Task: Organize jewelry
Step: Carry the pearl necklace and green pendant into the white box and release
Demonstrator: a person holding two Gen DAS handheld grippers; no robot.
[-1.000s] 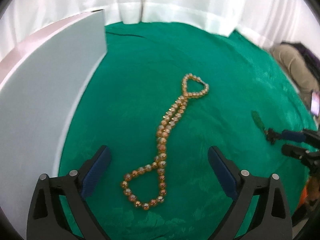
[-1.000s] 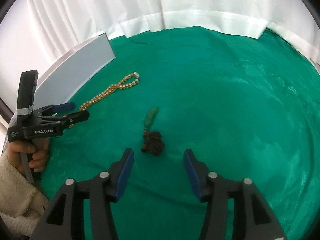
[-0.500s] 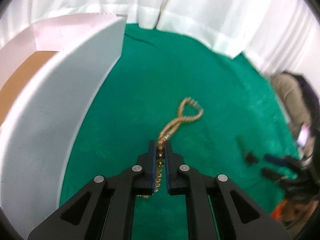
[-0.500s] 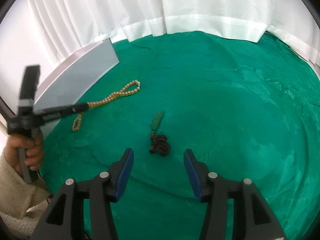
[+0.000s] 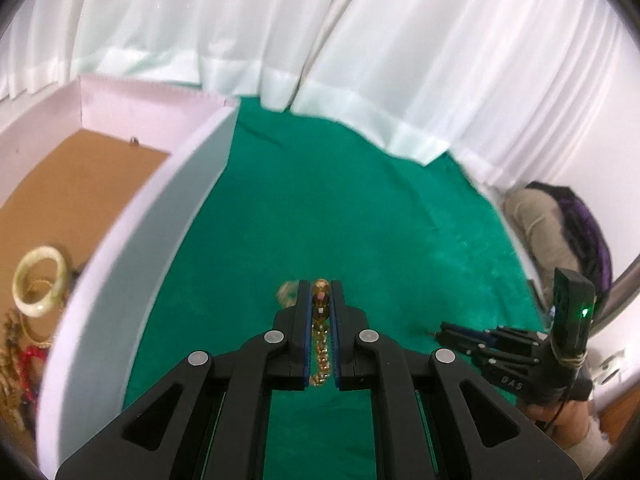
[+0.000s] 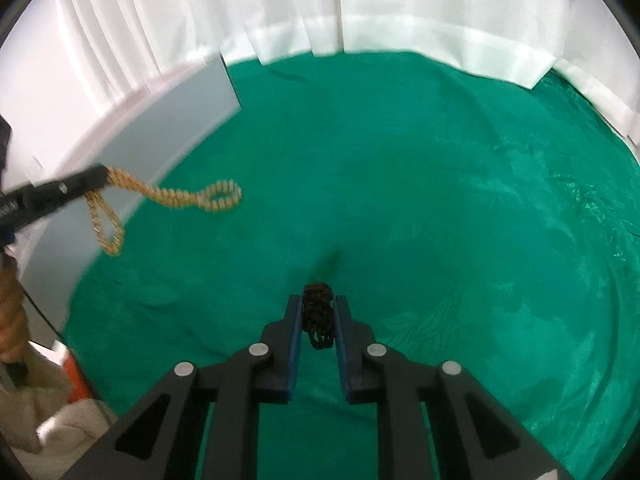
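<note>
The left gripper is closed on the gold bead necklace; the right gripper is closed on the dark cord bracelet. Carry both slowly over the white box wall, so the hanging loops do not catch.

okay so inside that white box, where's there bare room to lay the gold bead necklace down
The box's brown floor is bare from its far wall down past the middle; only a tiny speck sits near the back. The near-left corner is crowded: a pale bangle and tangled beads. The left gripper holds the necklace.
</note>
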